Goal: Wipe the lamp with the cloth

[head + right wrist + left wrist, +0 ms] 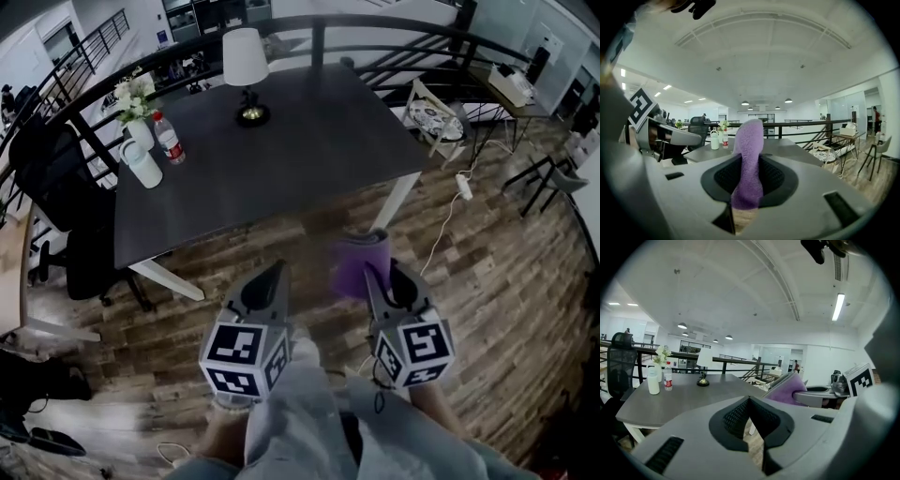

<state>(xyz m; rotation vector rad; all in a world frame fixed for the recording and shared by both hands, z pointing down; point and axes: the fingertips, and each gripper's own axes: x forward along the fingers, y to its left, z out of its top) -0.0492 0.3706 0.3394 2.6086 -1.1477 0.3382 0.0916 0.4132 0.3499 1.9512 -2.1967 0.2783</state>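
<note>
Right gripper (pixel 382 277) clamps a purple cloth (pixel 359 265); left gripper (pixel 277 272) is closed, empty. Lamp (pixel 246 75) stands at the table's (pixel 309 159) far edge.

- Surface (pixel 309 169): stood on the floor (pixel 487 281) ahead of the person, with a railing (pixel 320 42) behind its far edge.
- Lamp (pixel 246 70): on the surface, at the far edge, near the middle.
- Vase (pixel 134 101): on the surface's far left corner.
- Bottle (pixel 170 139): just right of the vase.
- Jug (pixel 143 165): just before the vase, beside the bottle. This group stood well apart from the lamp, to its left.
- Office chair (pixel 56 187): left of the surface.
- Second chair (pixel 433 114): right of the surface's far corner.
- Power strip (pixel 463 186): on the floor, right of the surface.
- Left tool (pixel 277 272) and right tool (pixel 372 269): side by side over the floor, before the surface's near edge.
- Cloth (pixel 352 267): between the right tool's jaws, projecting ahead of them.
</note>
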